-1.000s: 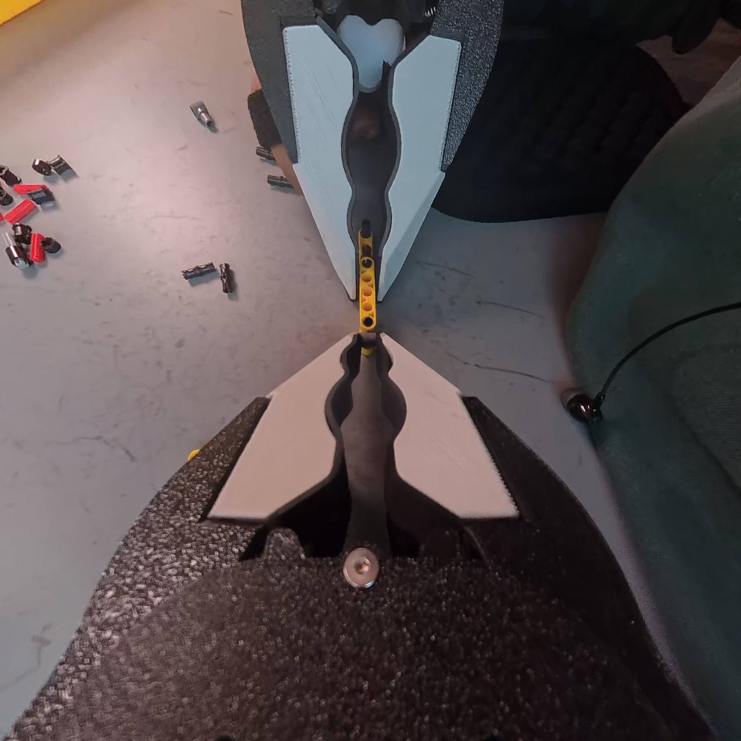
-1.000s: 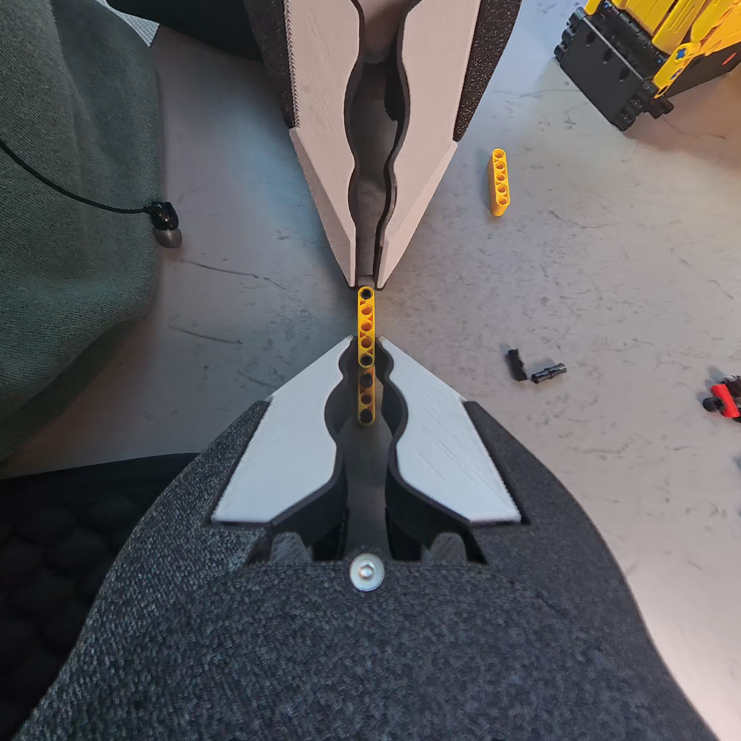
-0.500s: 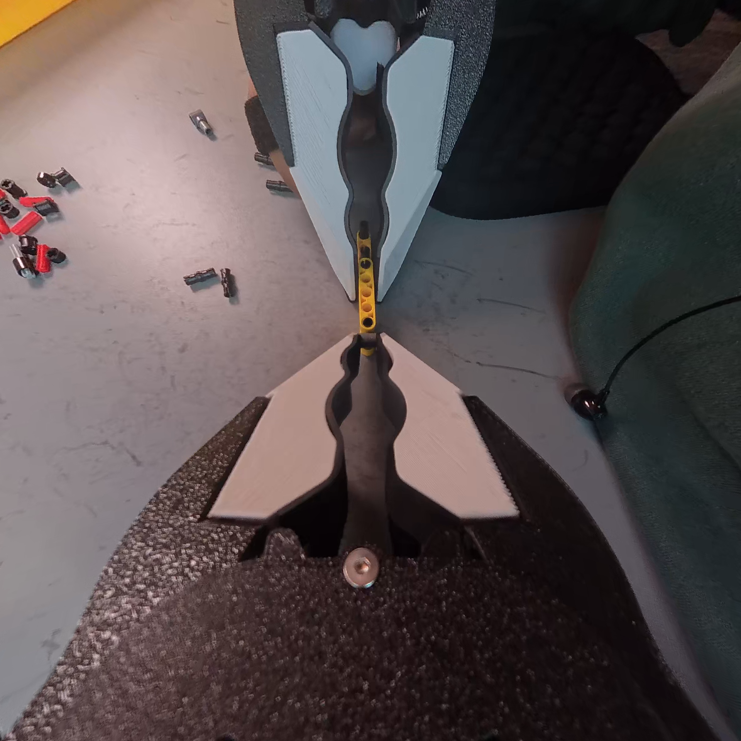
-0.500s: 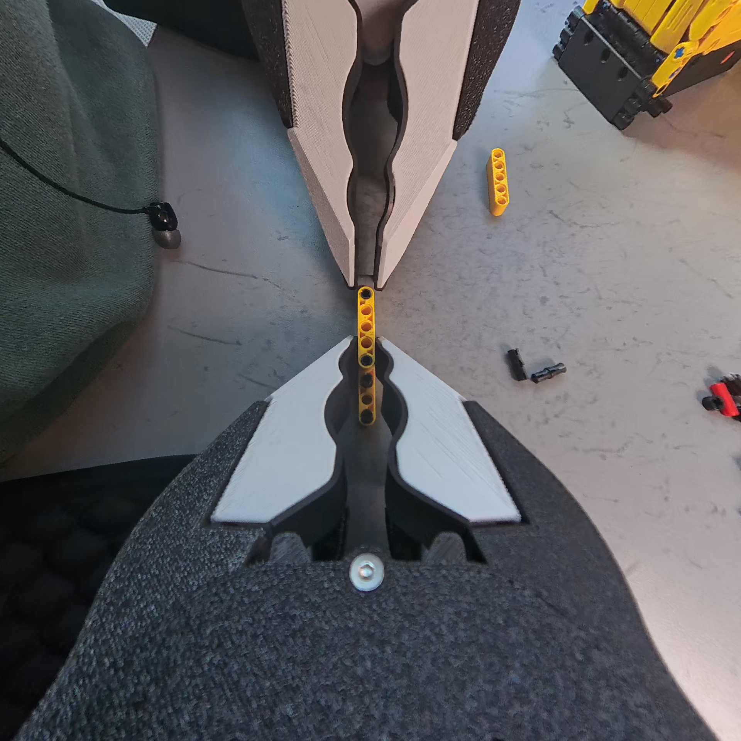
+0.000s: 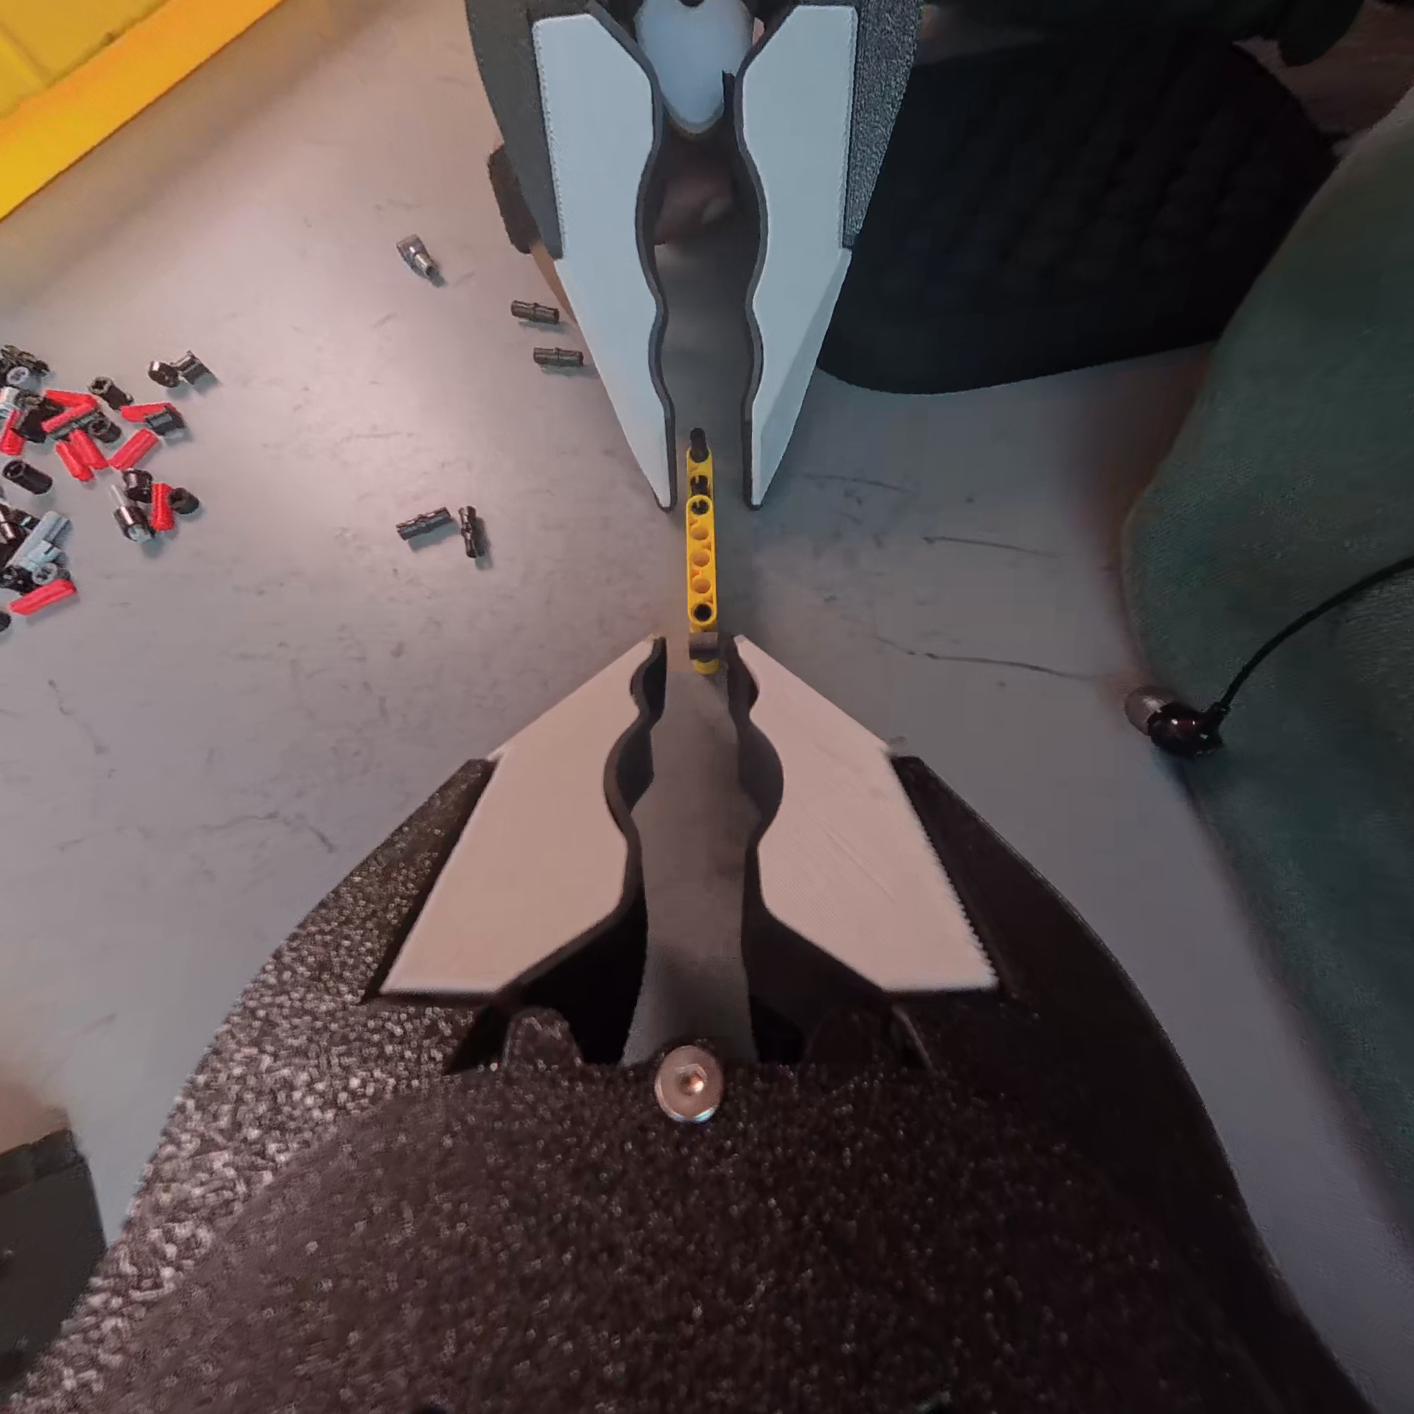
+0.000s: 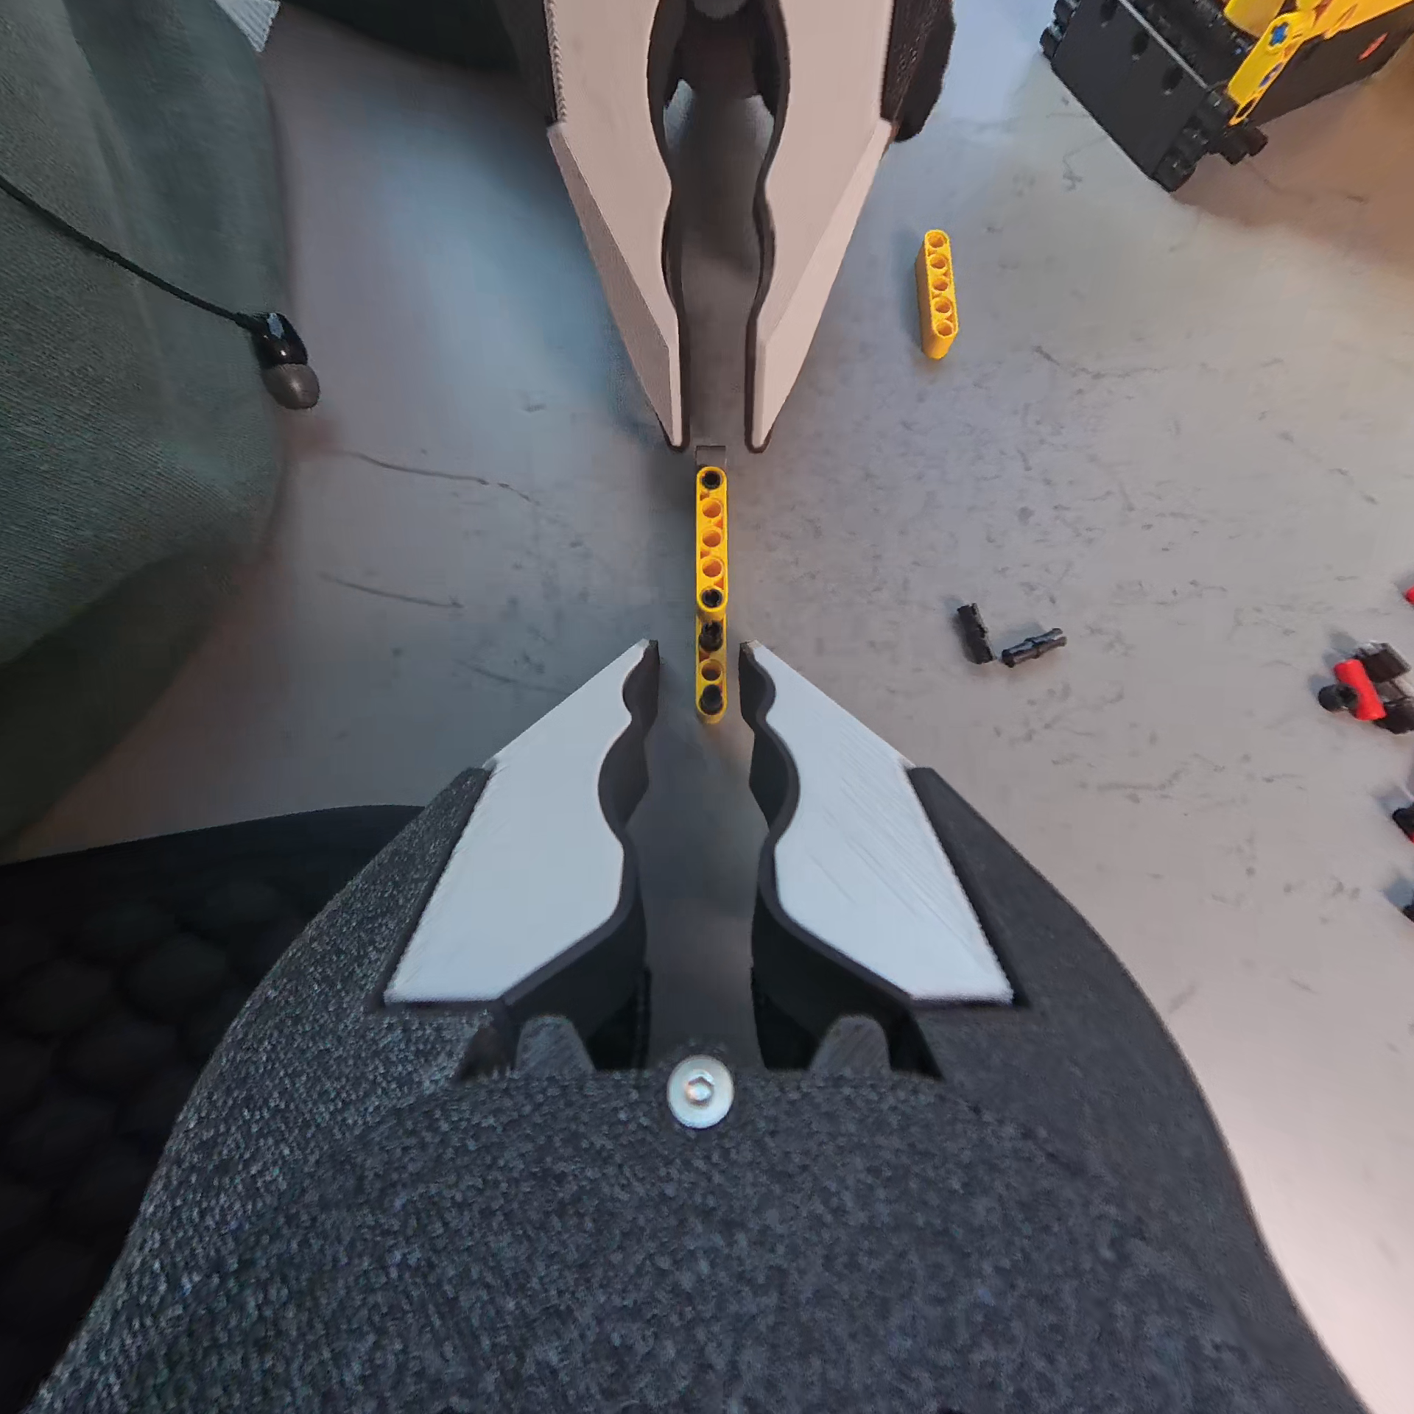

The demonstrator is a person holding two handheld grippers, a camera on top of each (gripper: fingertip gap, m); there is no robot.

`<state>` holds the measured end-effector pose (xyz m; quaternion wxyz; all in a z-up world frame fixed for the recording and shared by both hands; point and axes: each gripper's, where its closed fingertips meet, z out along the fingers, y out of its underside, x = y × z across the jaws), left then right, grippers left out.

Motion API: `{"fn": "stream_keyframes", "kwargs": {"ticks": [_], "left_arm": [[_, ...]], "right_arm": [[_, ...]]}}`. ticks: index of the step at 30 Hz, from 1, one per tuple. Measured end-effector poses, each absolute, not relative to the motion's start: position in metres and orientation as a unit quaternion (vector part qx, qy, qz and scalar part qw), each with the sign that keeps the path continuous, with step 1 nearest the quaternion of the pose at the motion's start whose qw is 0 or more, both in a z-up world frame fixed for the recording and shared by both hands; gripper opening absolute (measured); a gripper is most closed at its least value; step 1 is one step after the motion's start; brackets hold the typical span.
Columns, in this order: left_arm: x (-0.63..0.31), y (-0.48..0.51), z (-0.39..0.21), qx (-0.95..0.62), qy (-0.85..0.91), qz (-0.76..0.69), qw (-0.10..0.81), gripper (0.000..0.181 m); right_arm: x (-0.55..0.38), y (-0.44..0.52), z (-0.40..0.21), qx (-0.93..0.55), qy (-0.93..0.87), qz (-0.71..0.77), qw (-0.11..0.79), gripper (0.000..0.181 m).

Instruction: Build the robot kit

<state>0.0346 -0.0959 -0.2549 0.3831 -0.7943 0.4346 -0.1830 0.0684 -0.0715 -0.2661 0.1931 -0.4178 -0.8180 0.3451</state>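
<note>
I am over a grey, scuffed floor (image 6: 1148,474), with bare room just left and right of both sets of fingers. A green cushion (image 5: 1301,535) closes off one side, with a black cord ending in a small plug (image 5: 1171,727) lying at its foot, and a dark quilted cloth (image 5: 1071,229) lies behind the far gripper in the left view. On the other side a yellow edge (image 5: 92,99) bounds the floor, and a scatter of red and black pegs (image 5: 84,459) lies well apart from me, with two black pins (image 5: 444,528) nearer. In the right view a short yellow bar (image 6: 936,294) lies loose beside the opposite gripper, and a black and yellow block model (image 6: 1194,84) sits in the far corner. The long yellow holed beam (image 6: 711,589) lies lengthwise between the two grippers, which point tip to tip in one line. My right gripper (image 6: 700,650) has its fingers apart, one on each side of the beam's near end, with a gap on both sides, so not gripping. My left gripper (image 5: 695,646) is likewise spread, the beam's other end sitting at its tips, nearer the right-hand finger; I cannot tell whether they touch. Both grippers lie low and level, facing each other.
</note>
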Motion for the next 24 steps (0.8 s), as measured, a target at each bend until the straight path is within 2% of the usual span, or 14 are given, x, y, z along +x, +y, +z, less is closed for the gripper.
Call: {"fn": "stream_keyframes", "kwargs": {"ticks": [2,5,9,14,19,21,24], "left_arm": [[0.029,-0.096,-0.251,-0.795,0.43,-0.183,0.387,0.02],[0.019,-0.095,-0.248,-0.798,0.42,-0.181,0.393,0.024],[0.015,-0.095,-0.248,-0.802,0.411,-0.189,0.391,0.024],[0.014,-0.094,-0.252,-0.814,0.378,-0.23,0.377,0.033],[0.011,-0.086,-0.251,-0.825,0.348,-0.233,0.38,0.03],[0.012,-0.086,-0.256,-0.829,0.355,-0.218,0.373,0.028],[0.012,-0.087,-0.266,-0.833,0.381,-0.177,0.361,0.024]], "right_arm": [[0.068,-0.072,-0.266,-0.42,-0.817,0.345,0.191,0.02],[0.065,-0.073,-0.266,-0.424,-0.816,0.342,0.195,0.007],[0.056,-0.074,-0.266,-0.431,-0.812,0.329,0.217,0.007],[0.039,-0.061,-0.262,-0.368,-0.824,0.254,0.347,0.007],[0.033,-0.059,-0.259,-0.24,-0.846,0.13,0.458,0.008],[0.033,-0.062,-0.257,-0.228,-0.846,0.123,0.466,0.013],[0.037,-0.07,-0.253,-0.28,-0.839,0.207,0.417,0.028]]}}
